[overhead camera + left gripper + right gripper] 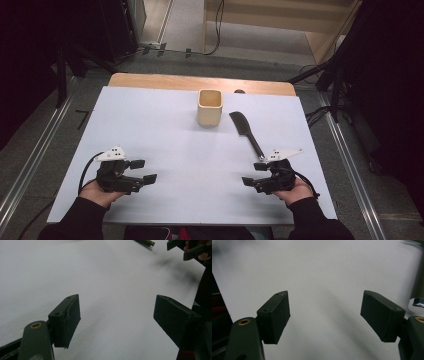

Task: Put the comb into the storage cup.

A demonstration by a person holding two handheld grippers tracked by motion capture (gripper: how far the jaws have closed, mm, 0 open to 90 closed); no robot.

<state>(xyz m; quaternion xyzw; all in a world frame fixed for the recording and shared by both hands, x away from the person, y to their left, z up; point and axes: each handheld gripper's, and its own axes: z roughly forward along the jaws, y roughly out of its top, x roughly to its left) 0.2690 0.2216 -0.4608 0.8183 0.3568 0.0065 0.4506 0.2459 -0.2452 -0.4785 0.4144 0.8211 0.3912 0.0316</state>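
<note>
Both grippers rest at the near table edge in the high view: left gripper (142, 171) and right gripper (254, 174), jaws spread, empty. Spatula (246, 132) lies just beyond the right gripper, beside the cup (209, 107). Left gripper view: handle end (147, 242) at far right. Right gripper view: metal cap (416, 302) beside the jaw. Likely light, stiff, slippery; grasp mid-handle.

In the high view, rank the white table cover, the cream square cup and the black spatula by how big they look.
1. White table cover, by far the largest.
2. Black spatula, longer than the cup but thin.
3. Cream square cup, shorter but bulkier.
The last two are close; the order depends on length versus bulk.
</note>
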